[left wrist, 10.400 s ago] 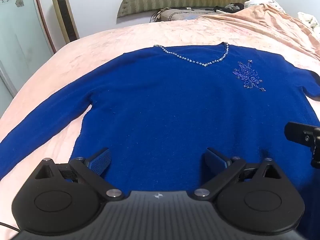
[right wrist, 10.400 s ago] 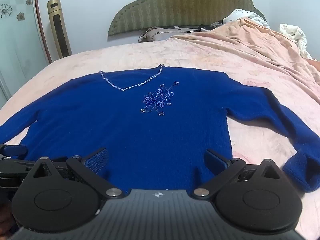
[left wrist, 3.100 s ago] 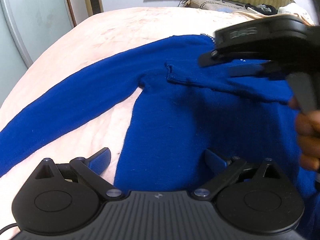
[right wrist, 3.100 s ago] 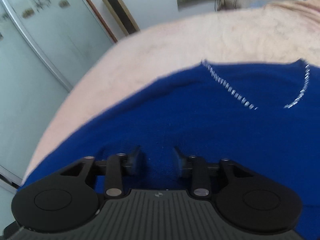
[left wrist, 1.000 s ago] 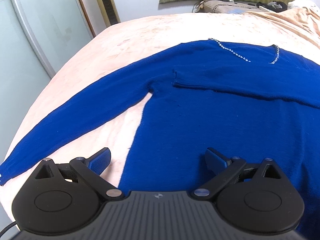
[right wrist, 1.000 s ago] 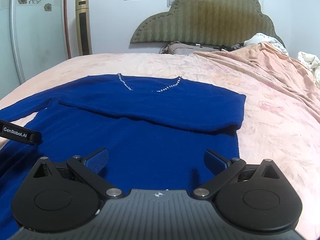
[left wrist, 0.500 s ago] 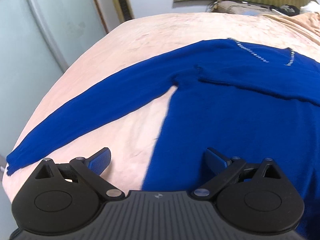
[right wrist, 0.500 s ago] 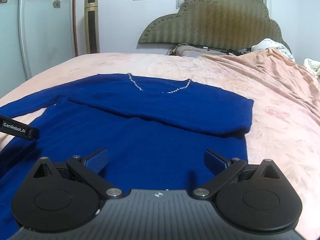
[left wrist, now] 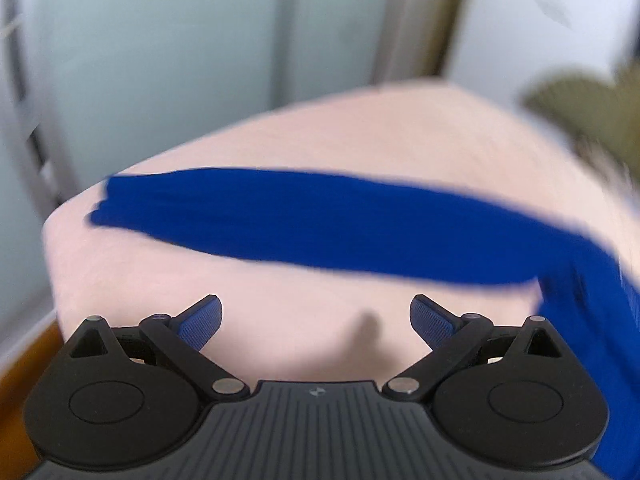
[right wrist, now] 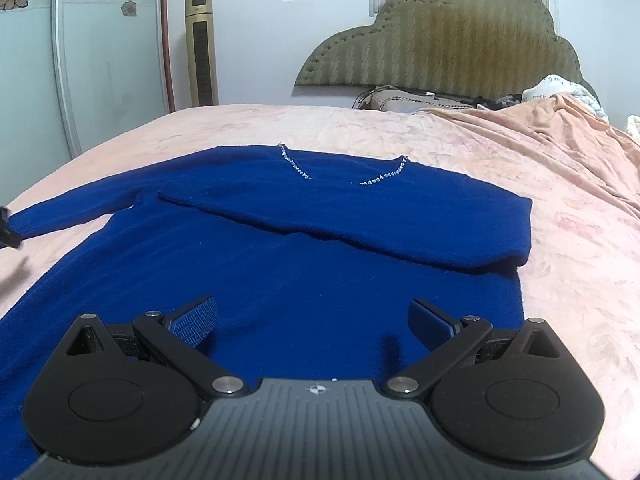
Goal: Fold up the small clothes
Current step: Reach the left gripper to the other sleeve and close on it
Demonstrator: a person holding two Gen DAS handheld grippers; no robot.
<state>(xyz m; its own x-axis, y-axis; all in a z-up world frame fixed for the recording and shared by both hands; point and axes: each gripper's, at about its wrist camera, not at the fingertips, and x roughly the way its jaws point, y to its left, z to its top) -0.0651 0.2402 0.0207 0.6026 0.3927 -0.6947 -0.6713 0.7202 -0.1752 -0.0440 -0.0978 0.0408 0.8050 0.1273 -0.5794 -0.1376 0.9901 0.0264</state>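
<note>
Both our left gripper and right gripper have fingers spread, holding nothing; the left view is blurred. If we pinch the outstretched sleeve mid-frame carelessly, we risk dragging the sweater and undoing its 1 folded sleeve at the right.

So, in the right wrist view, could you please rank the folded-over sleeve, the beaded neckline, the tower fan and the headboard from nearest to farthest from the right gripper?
1. Folded-over sleeve, lying across the sweater's chest, just ahead of the right gripper.
2. Beaded neckline, beyond the sleeve, centre.
3. Tower fan, by the wall, far left, and headboard, far right: too close to call.
</note>
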